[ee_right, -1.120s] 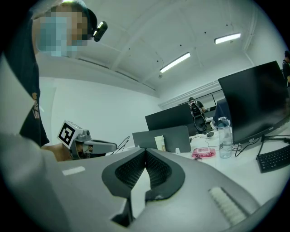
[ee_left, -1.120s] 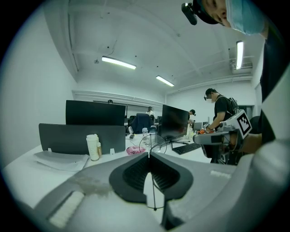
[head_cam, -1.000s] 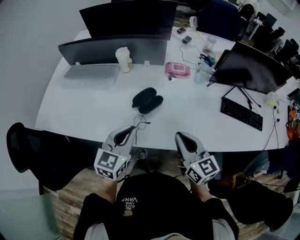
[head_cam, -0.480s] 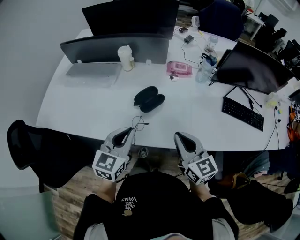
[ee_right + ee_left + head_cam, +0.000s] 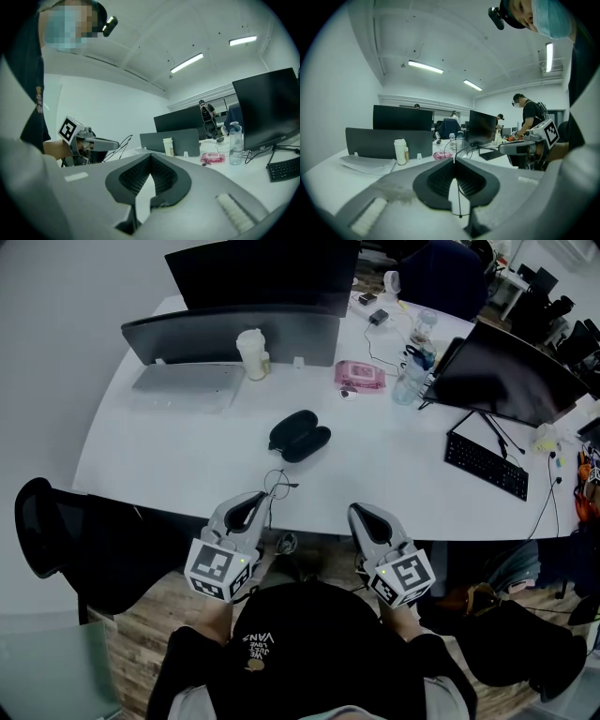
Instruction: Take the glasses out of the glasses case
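glasses [image 5: 278, 482] pinched in fingers of left gripper [image 5: 265, 498] | glasses case [image 5: 298, 436] beyond, apart

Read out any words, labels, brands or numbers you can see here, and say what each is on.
"VANS": upside down in the head view, on the person's black garment.
Small lines beside it: too small to read.
Pink packet: print blurred.
Cup: label unreadable.
Cubes on the left gripper and right gripper: square markers only, no words.
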Tool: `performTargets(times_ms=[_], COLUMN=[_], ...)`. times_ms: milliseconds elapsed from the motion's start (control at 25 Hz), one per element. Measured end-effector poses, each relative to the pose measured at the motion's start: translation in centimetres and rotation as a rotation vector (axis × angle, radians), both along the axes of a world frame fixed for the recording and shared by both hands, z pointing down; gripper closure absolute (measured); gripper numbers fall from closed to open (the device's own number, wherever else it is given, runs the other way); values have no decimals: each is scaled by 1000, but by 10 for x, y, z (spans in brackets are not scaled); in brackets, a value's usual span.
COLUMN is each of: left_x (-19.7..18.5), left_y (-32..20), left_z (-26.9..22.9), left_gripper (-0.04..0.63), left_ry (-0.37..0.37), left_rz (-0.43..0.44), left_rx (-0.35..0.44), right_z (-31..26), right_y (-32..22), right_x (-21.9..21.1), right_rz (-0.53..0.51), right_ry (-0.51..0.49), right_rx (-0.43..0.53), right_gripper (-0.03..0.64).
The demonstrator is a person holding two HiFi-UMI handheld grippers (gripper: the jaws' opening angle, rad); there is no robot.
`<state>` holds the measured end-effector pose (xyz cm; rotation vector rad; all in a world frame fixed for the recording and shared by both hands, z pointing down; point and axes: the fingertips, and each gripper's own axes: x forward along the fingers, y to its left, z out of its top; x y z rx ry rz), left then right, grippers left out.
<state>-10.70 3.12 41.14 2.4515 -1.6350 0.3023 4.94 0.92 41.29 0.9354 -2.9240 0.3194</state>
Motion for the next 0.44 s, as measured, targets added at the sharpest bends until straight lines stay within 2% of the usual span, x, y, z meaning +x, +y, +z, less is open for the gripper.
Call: performTargets(times_ms=[440], left_x=[2], left_y=[-1], left_z=[-2], left_gripper=[586], left_ry=[2], left_rz=[10], left_rx=[-1], right_z=[-2], right_y=[0], right_x=[0], right_rz=[8], right_ry=[-6], right_rx=[-4], right_gripper=[617])
